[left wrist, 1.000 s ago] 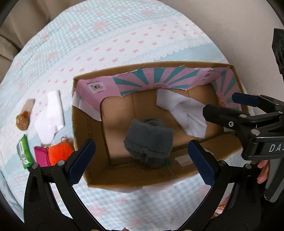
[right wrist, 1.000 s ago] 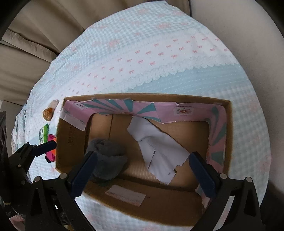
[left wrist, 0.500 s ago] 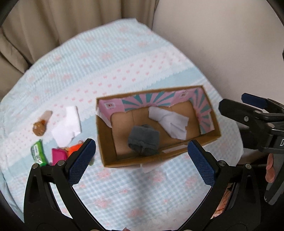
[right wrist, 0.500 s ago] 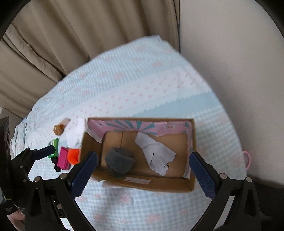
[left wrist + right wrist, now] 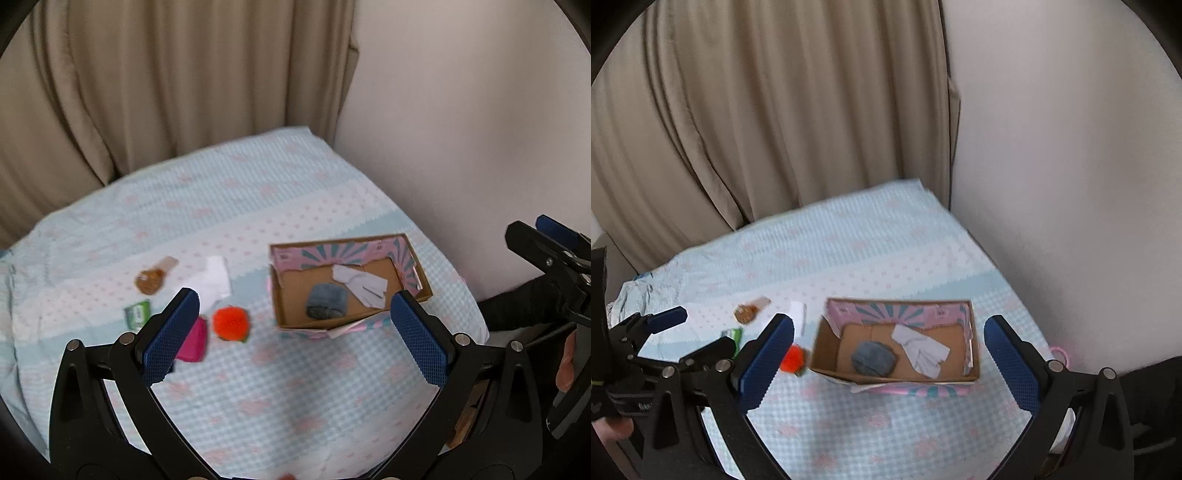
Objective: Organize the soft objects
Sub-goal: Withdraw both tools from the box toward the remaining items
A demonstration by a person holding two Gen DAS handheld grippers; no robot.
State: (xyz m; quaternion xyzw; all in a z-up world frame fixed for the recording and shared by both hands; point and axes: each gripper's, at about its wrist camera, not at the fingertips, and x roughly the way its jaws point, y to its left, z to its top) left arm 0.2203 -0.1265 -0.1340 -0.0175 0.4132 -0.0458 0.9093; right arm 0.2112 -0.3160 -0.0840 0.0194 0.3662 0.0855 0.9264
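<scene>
— While both tools hang above it, what does the surface look like?

— A pale blue checked cloth (image 5: 295, 387) with pink bows and a scalloped white band, set against beige curtains (image 5: 757, 129) and a plain wall (image 5: 1071, 166).

— And the tools?

— The left gripper (image 5: 291, 332) and the right gripper (image 5: 890, 360) both have their fingers spread wide, gripping nothing.

— Where are the soft things?

— A grey fuzzy bundle (image 5: 873, 357) and a white cloth (image 5: 923, 350) lie in the cardboard box (image 5: 827, 350). Left of it on the cloth: an orange pompom (image 5: 229, 322), a pink pouch (image 5: 192, 341), a folded white cloth (image 5: 214, 282), a green packet (image 5: 136, 314) and a brown item (image 5: 151, 280).
</scene>
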